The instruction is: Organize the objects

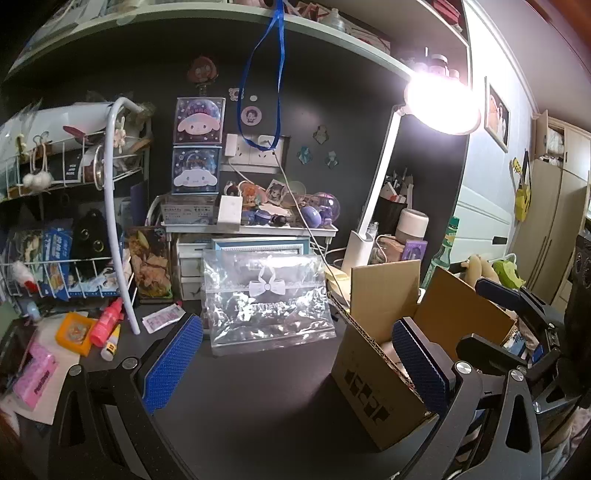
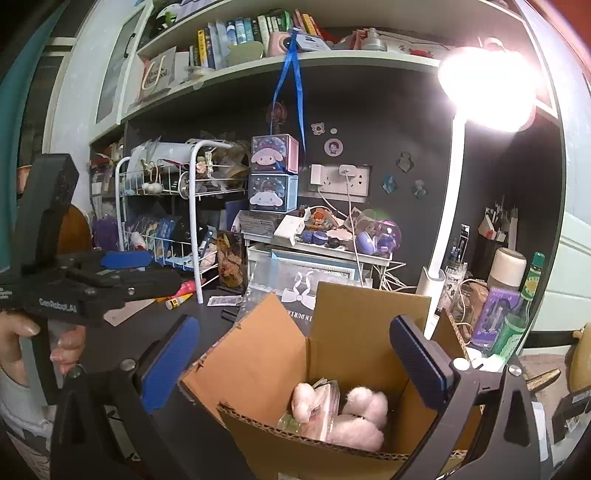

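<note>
"GenRobot.AI" printed white on the left gripper (image 2: 127, 260), other labels too small to read

Lit desk lamp (image 1: 441, 107), blue ribbon (image 1: 279, 74) hanging from shelf (image 1: 332, 27), wall socket (image 1: 255, 151).

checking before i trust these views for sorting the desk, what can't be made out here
- Cardboard box: its inside is hidden in the left wrist view by its own walls and flaps; only the right wrist view shows the pink fluffy items, whose exact kind is unclear.
- Lamp head: glare washes out the shelf beside it in both views.
- Clear bow-print bag: right wrist view, mostly blocked by the box flaps.
- Wire rack: contents too small and distorted at the left wrist edge.
</note>
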Demonstrator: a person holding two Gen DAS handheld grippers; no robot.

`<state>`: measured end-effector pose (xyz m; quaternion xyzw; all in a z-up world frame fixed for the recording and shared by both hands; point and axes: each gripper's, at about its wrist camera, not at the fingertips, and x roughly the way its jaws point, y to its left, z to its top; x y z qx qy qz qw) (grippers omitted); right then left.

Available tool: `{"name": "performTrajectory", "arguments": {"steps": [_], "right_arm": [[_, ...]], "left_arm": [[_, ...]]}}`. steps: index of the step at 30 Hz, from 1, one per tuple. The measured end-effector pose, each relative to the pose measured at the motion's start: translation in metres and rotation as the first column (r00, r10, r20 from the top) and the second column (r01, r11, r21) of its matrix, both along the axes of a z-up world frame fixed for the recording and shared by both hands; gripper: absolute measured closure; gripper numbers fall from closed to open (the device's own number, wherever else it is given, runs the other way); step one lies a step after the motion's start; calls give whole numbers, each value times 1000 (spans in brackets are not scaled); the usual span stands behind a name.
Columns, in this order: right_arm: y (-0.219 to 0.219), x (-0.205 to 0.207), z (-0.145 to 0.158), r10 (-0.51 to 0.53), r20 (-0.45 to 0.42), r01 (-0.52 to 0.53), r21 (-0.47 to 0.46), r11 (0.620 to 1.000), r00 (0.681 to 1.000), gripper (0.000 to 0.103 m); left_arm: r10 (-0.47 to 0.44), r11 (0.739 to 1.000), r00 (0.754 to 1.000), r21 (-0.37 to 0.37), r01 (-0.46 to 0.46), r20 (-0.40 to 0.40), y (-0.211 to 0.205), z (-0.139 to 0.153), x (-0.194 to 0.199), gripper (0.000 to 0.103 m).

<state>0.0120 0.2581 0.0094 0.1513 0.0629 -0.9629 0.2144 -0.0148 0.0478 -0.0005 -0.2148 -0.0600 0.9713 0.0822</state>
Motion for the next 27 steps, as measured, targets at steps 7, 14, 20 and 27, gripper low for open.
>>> {"name": "performTrajectory", "arguments": {"steps": [7, 14, 20, 27], "right_arm": [[4, -2, -4, 0, 28, 1, -14, 1000, 1000, 0], [8, -3, -5, -6, 39, 7, -25, 1000, 999, 0], [10, -3, -5, 5, 47, -3, -46, 999, 999, 0], [8, -1, -5, 17, 46, -15, -49, 999, 999, 0]], "left_arm": [[3, 1000, 1000, -11, -3, -9, 4, 1, 2, 0], [9, 1000, 1000, -15, -9, -7, 5, 0, 2, 0], [20, 1000, 1000, -19, -20, -7, 4, -1, 4, 0], [28, 999, 1000, -22, -28, -6, 4, -1, 7, 0]]}}
